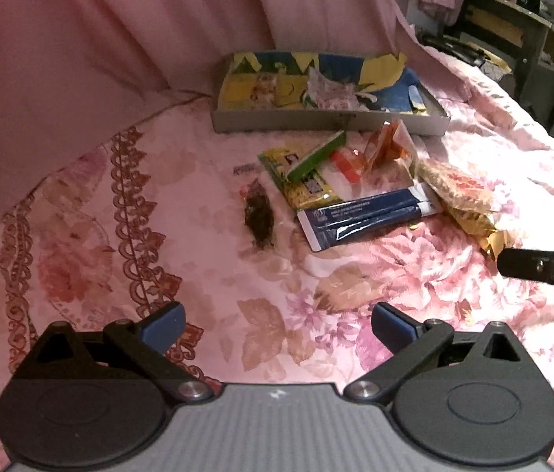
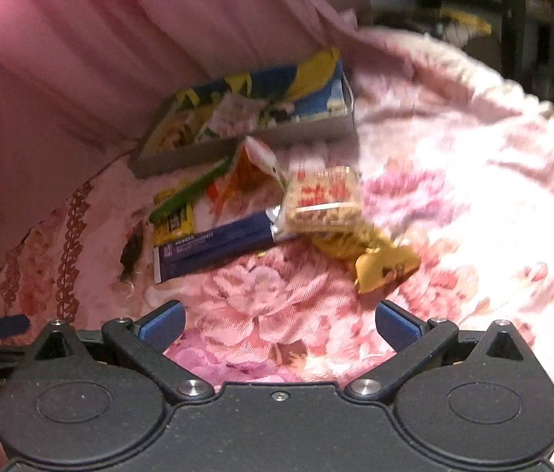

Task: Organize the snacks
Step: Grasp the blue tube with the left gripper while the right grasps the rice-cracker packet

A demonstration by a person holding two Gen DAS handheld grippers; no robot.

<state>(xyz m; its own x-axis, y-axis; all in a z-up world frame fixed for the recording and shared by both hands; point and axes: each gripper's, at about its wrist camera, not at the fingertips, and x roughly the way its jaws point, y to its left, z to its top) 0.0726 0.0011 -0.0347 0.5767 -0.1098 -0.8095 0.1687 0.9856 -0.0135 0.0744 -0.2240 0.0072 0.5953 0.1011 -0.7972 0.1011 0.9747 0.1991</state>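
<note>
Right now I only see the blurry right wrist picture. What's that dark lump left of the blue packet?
Observer: The left view shows it sharply: the lump is a brown snack in clear wrap, apart from the blue packet.
Visitor: Is the other claw holding anything?
Observer: No. The left claw is open and empty above the bedspread.
Visitor: How near is my claw to the gold packet?
Observer: A finger of the right claw is close beside the gold packet; touching or not, I cannot tell.
</note>
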